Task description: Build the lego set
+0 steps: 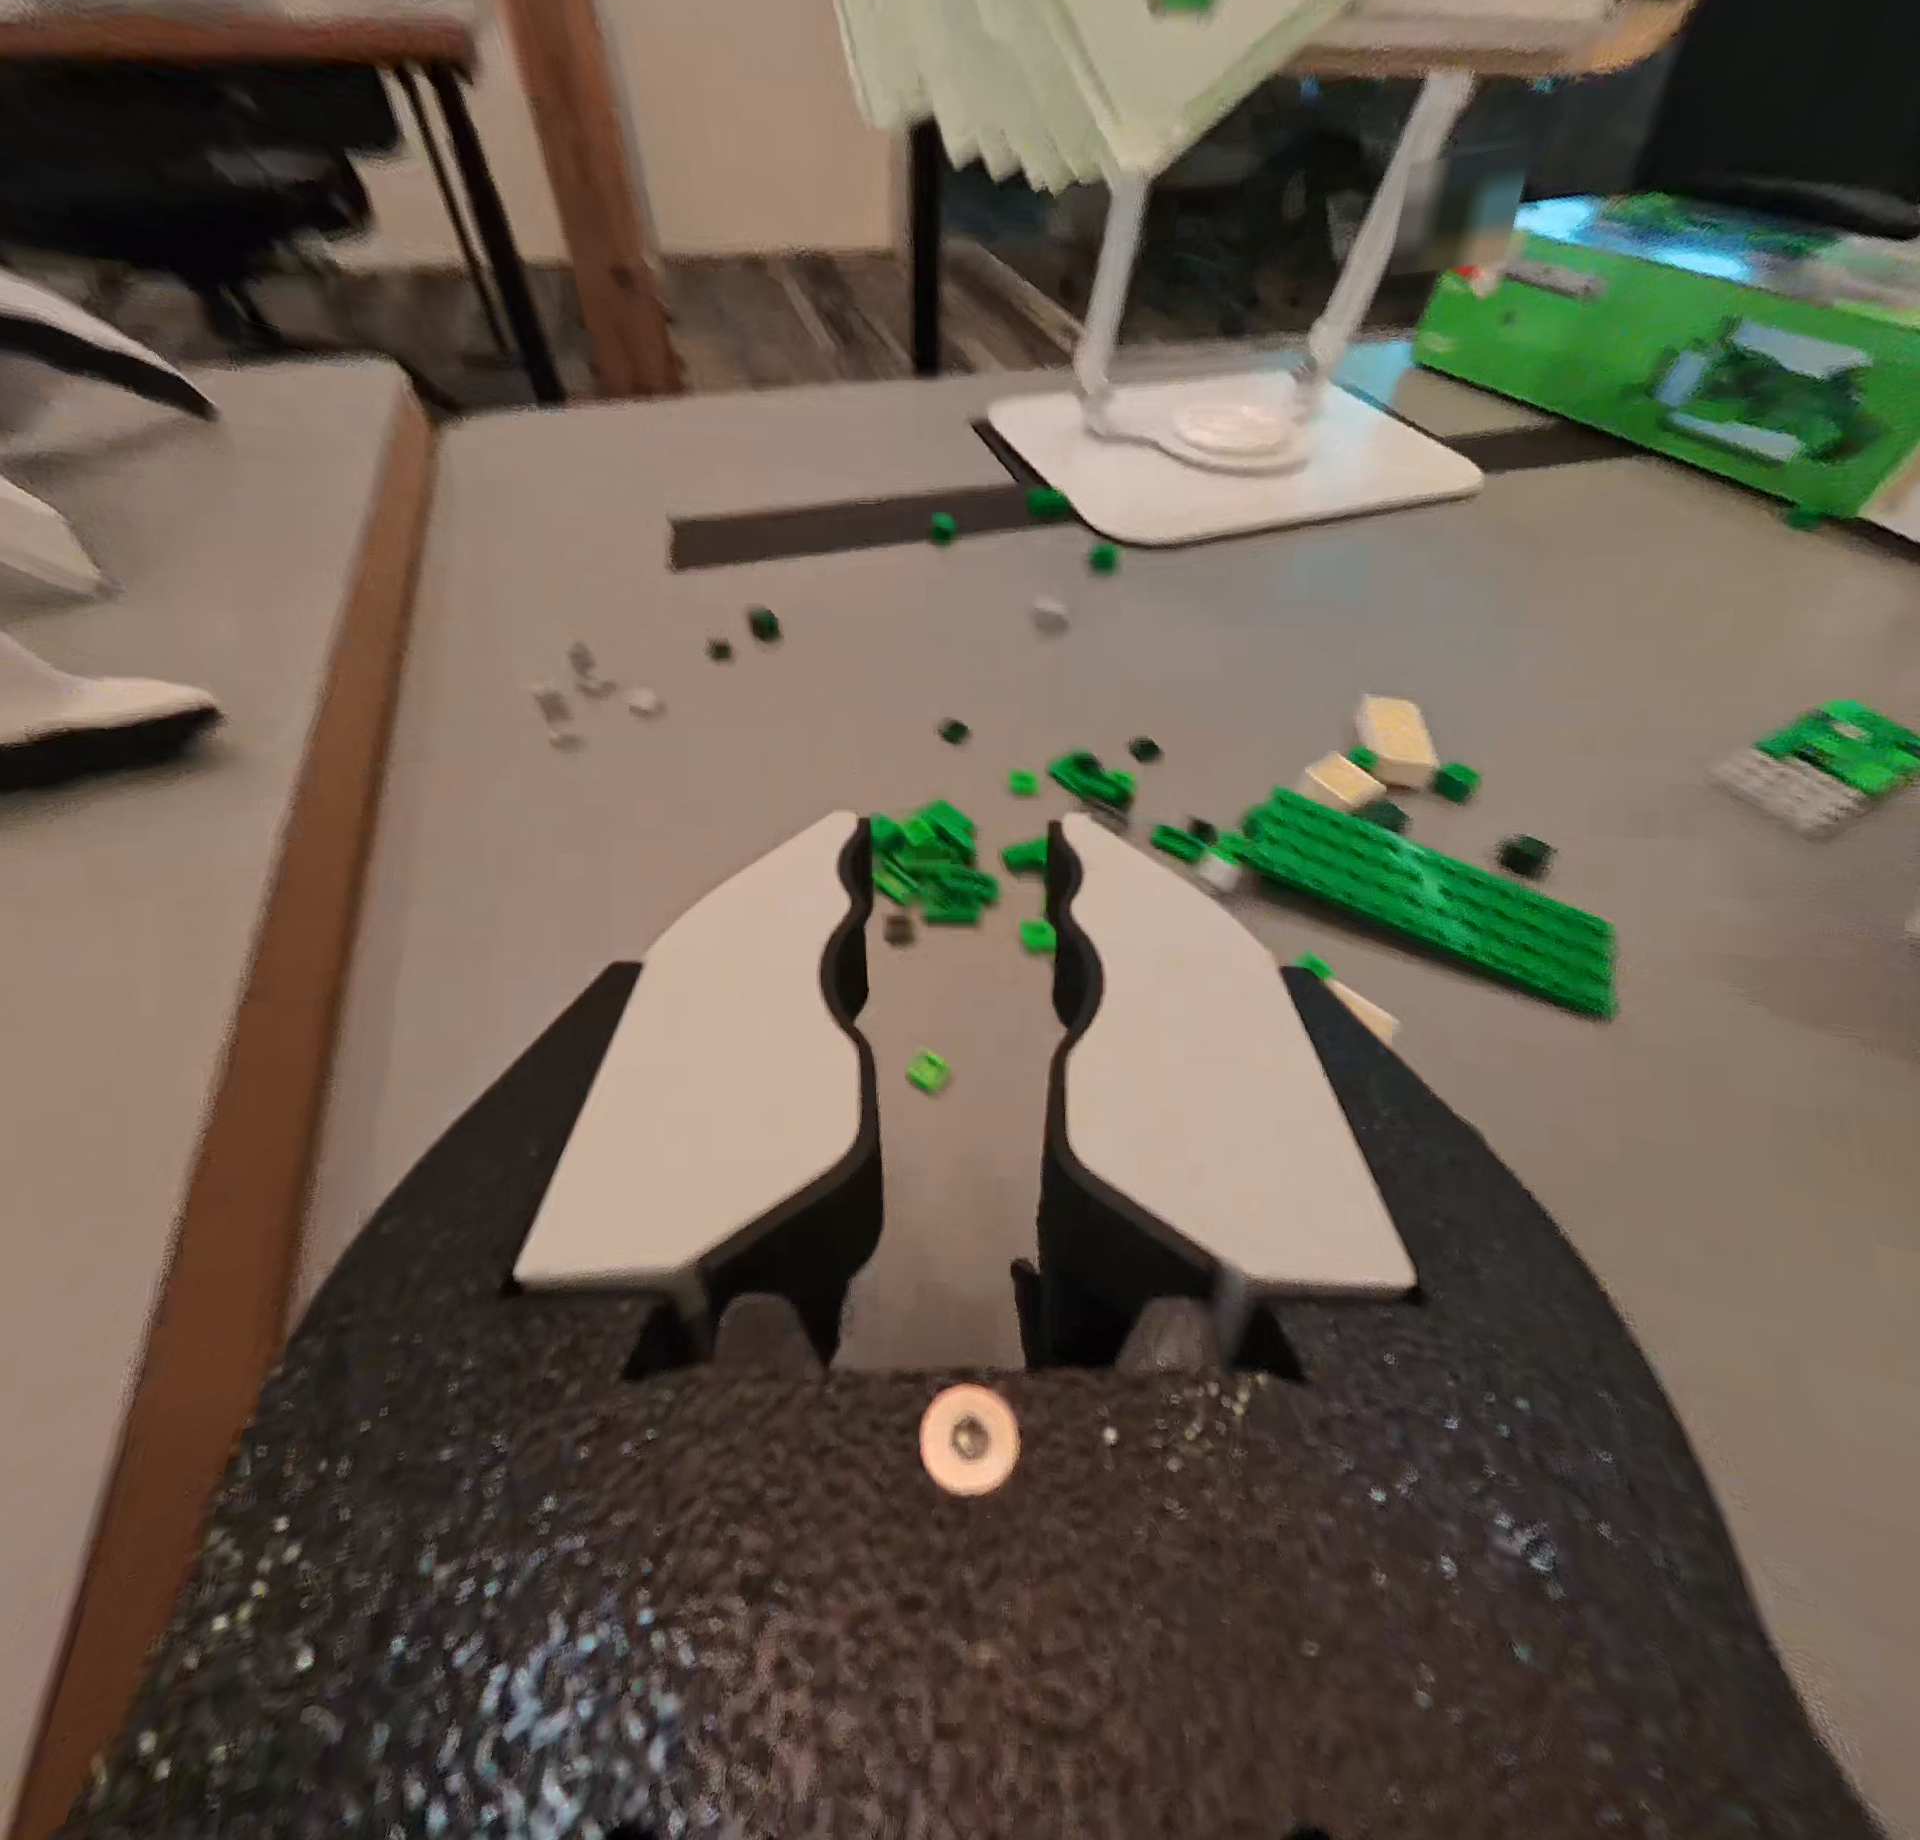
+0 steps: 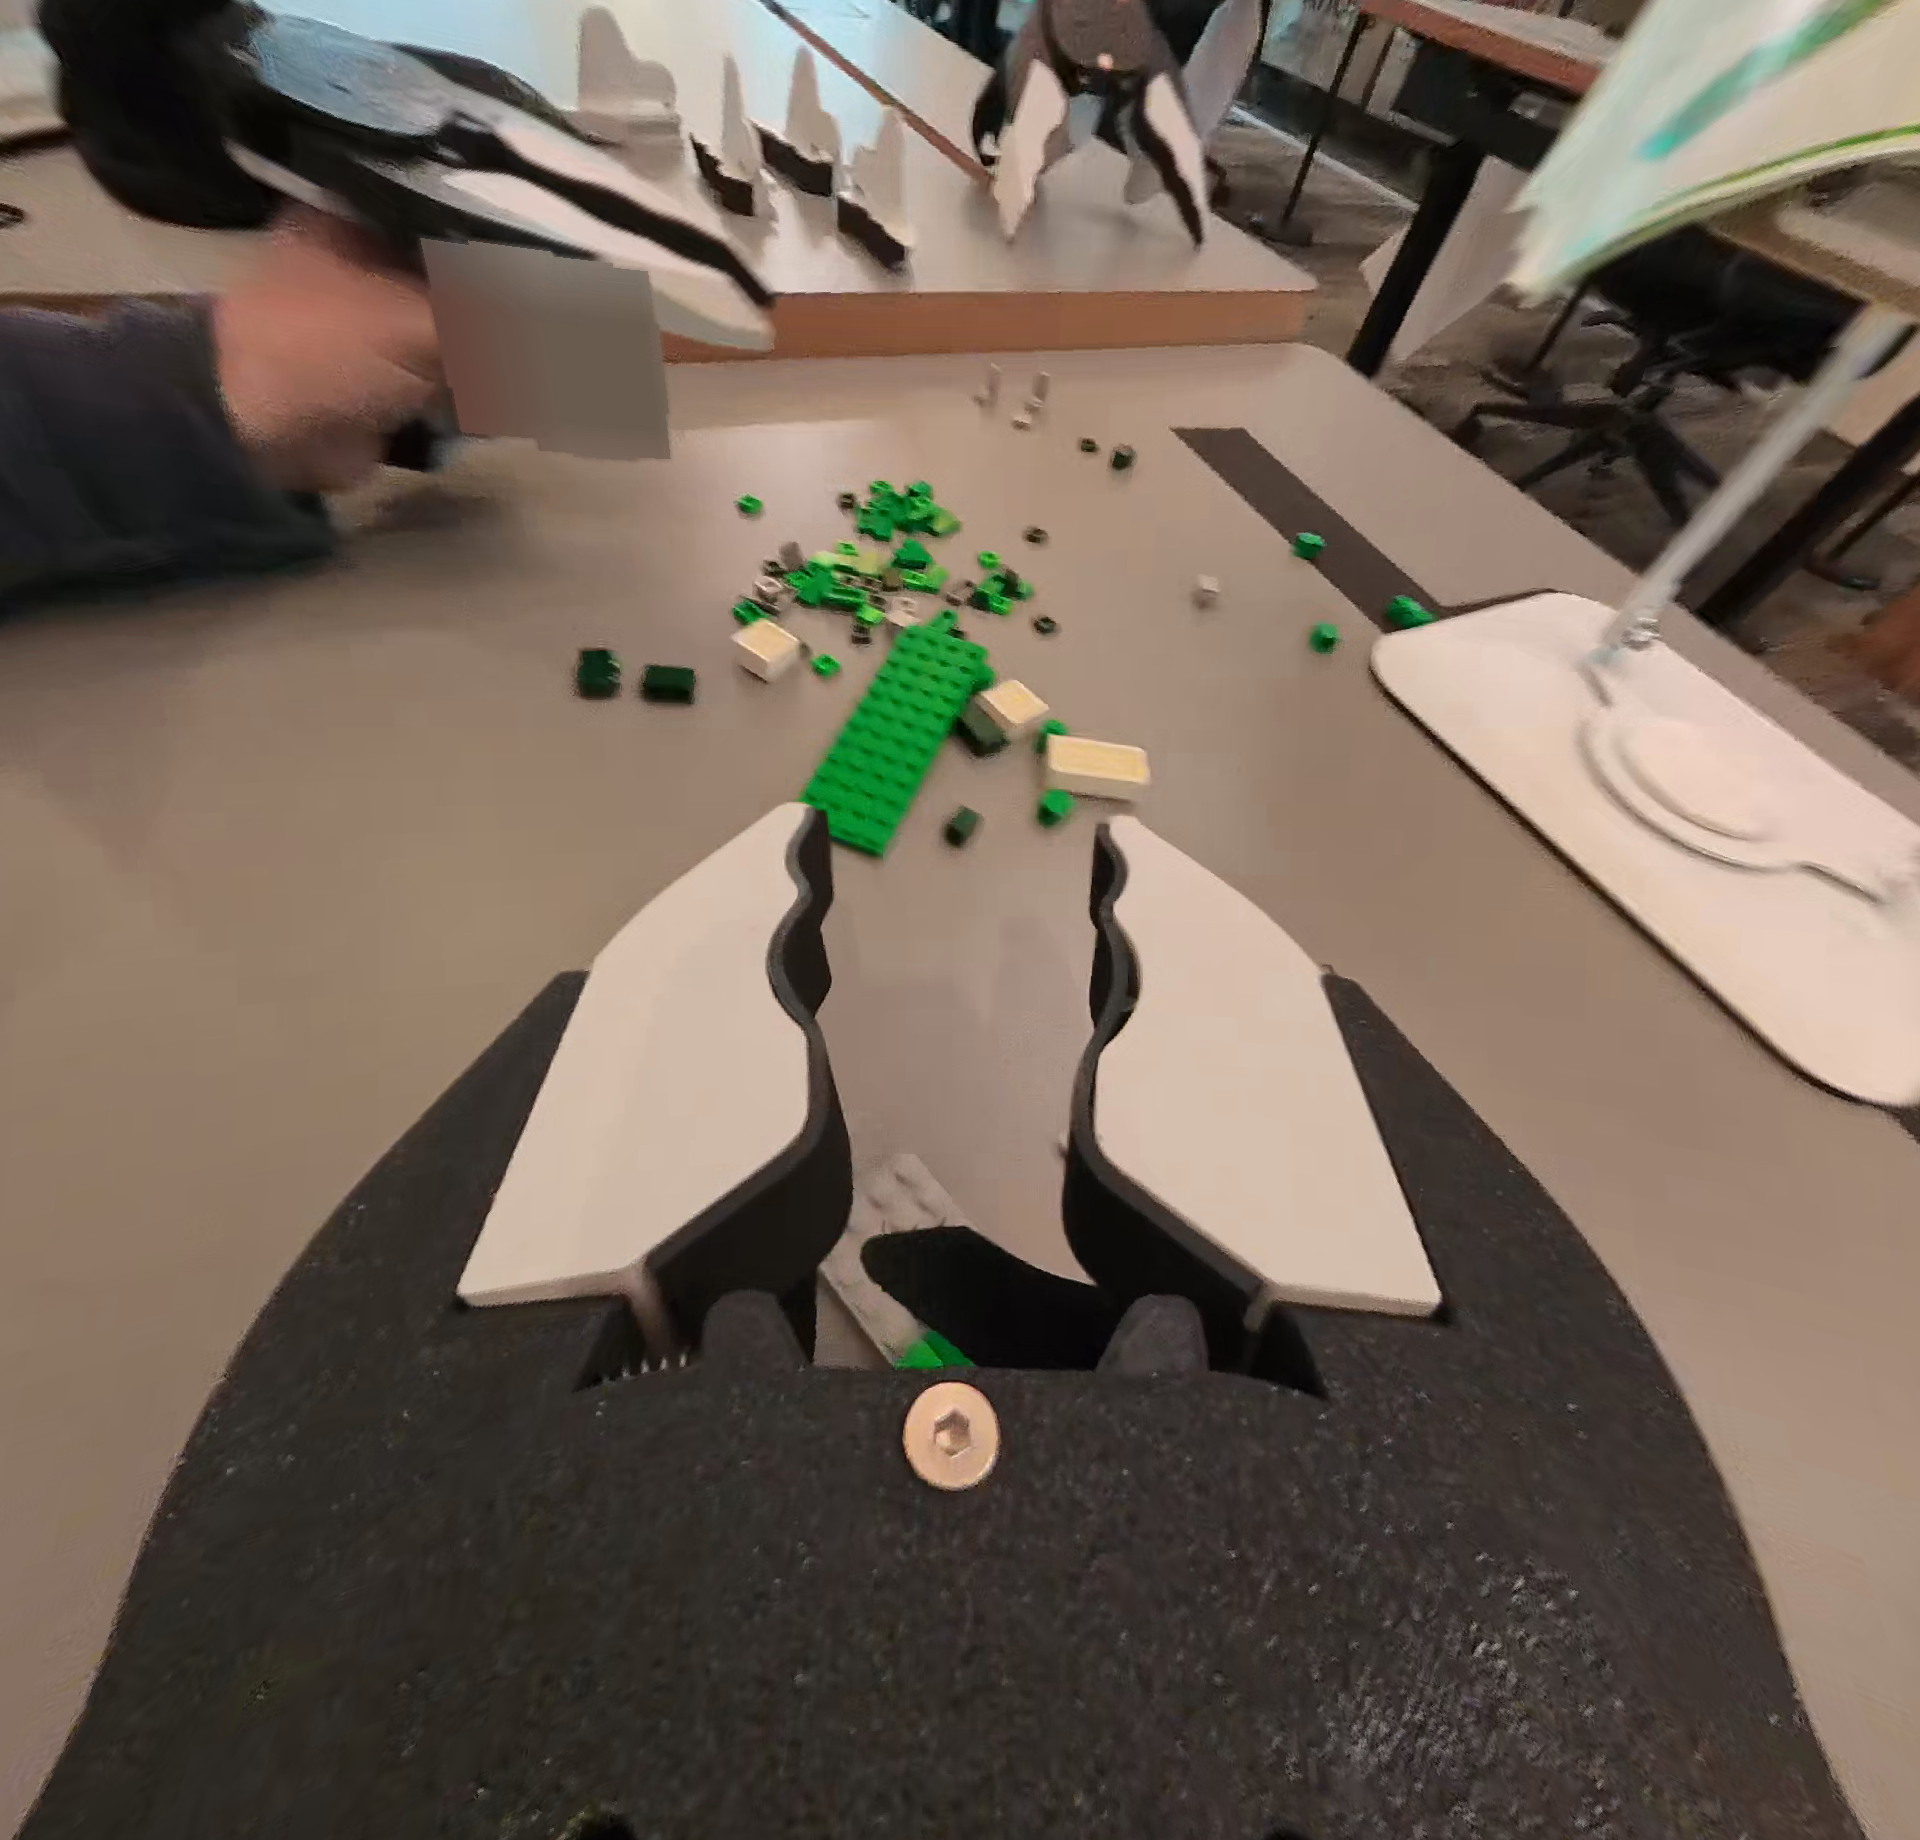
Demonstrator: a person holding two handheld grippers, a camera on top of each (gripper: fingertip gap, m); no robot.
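Note:
My left gripper [image 1: 961,834] is open with nothing between its pads, and hovers over a small pile of green bricks [image 1: 935,871] on the grey table [image 1: 644,855]. A long green studded plate [image 1: 1434,897] lies to its right, with cream bricks [image 1: 1397,741] beside it. The right wrist view shows the left gripper [image 2: 665,263] held by a hand above the table's left side. My right gripper [image 2: 958,834] is open and empty, just short of the near end of the green plate [image 2: 894,741]. A grey plate with a green piece [image 2: 894,1250] lies under its finger bases.
A white stand base [image 2: 1621,814] carrying an open booklet [image 1: 1091,34] stands at the right. A green box [image 1: 1704,356] lies at the back right. A black strip [image 1: 831,533] crosses the table. Loose green and grey bricks are scattered about. Spare fingers [image 2: 810,159] stand on the neighbouring table.

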